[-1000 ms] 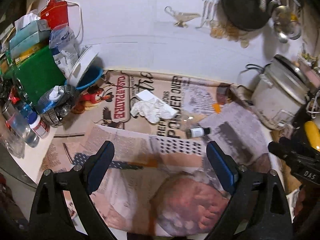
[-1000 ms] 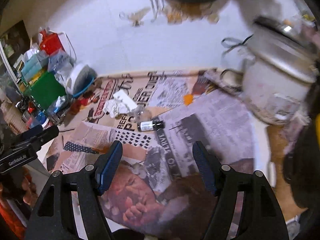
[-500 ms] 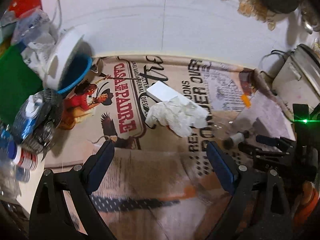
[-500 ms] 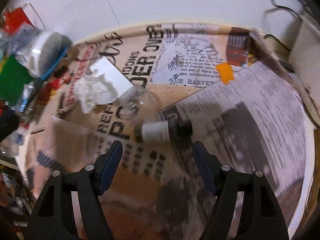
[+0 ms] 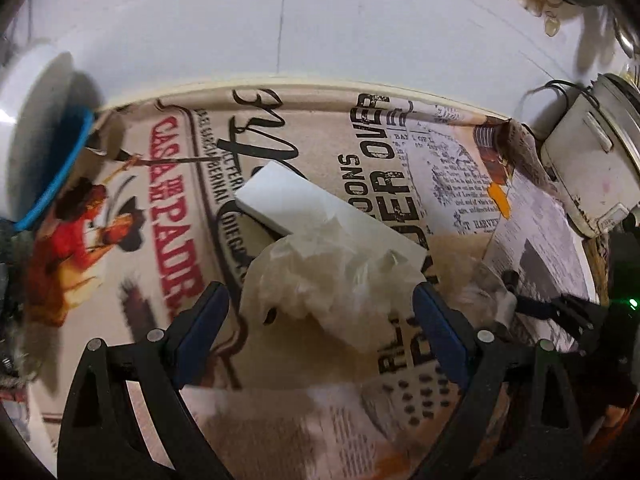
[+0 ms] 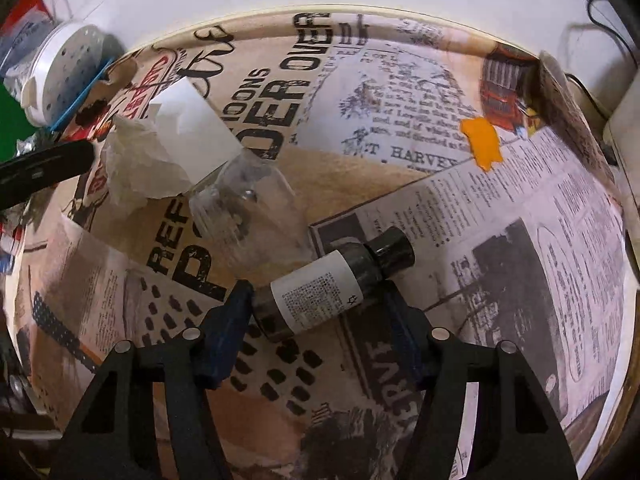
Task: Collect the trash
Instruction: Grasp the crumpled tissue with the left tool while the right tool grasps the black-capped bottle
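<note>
Right gripper (image 6: 316,316): jaws have just been closing, small dark bottle (image 6: 332,284) lies between them on its side. Left pad sits against the bottle's base end; the right pad's contact isn't clear, so I can't call it a grip. The bottle has a white label and a black cap (image 6: 392,248) pointing up-right, and it rests on the newspaper (image 6: 520,240) covering the table.

Just past the bottle sits a crumpled clear plastic wrapper (image 6: 244,208). Beyond that, up-left, a wad of tissue (image 6: 136,168) lies against a flat white card (image 6: 192,132). An orange scrap (image 6: 482,142) lies further right on the paper. Far left: white perforated lid (image 6: 68,68) with a blue rim, leaning against the clutter. The left gripper's black body pokes in at the left edge of the right wrist view.

Left gripper (image 5: 320,320): jaws wide open, straddling the tissue (image 5: 328,280); pads stand clear of it on both sides, nothing held. The card (image 5: 288,200) lies partly under the tissue's far side. The right gripper shows at the right edge of the left wrist view, blurred. Far right by the wall is a white cooker (image 5: 588,168). The white lid (image 5: 36,92) stands far left.
</note>
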The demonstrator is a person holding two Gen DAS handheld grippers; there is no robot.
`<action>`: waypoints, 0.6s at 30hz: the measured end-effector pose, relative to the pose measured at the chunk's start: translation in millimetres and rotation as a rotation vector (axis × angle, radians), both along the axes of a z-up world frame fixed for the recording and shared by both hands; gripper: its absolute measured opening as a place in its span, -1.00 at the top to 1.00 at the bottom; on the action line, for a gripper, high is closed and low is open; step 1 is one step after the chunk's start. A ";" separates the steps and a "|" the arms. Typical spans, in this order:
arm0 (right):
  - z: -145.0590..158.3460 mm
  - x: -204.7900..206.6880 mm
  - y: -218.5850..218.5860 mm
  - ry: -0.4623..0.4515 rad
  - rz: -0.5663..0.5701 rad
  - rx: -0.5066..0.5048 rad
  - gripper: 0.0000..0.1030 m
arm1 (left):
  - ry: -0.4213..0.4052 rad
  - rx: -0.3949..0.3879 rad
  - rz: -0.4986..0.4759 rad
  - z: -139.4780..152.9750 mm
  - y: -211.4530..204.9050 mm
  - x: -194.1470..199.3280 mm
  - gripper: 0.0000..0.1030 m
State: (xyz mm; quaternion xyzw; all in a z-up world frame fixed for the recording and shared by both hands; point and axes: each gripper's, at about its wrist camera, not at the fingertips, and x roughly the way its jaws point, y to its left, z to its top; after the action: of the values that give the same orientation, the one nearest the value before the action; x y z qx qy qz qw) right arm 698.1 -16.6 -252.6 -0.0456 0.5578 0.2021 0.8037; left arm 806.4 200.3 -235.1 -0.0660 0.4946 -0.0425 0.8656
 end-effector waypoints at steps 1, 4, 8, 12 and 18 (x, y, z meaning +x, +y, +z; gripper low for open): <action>0.2 0.5 -3.1 0.009 -0.010 0.011 -0.17 | 0.006 -0.015 -0.004 -4.6 0.2 4.2 -0.81; 2.5 -2.0 -13.5 0.024 -0.041 0.035 -0.17 | 0.035 -0.034 -0.015 -20.2 -2.3 14.8 -0.80; 8.4 -9.2 -25.5 0.017 -0.075 0.050 -0.17 | 0.036 -0.024 0.005 -31.3 -6.7 17.9 -0.53; 15.3 -18.8 -38.8 0.007 -0.113 0.072 -0.17 | 0.009 -0.037 0.019 -25.3 -7.9 9.7 -0.08; 28.1 -29.9 -54.5 -0.023 -0.135 0.094 -0.17 | 0.002 -0.035 0.062 -13.8 -9.4 -11.1 0.25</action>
State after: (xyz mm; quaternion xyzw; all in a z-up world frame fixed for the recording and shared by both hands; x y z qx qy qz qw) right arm 668.2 -71.1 -224.5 0.0278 0.5403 0.1728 0.8231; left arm 795.3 190.9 -248.9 -0.0966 0.4926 -0.0243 0.8645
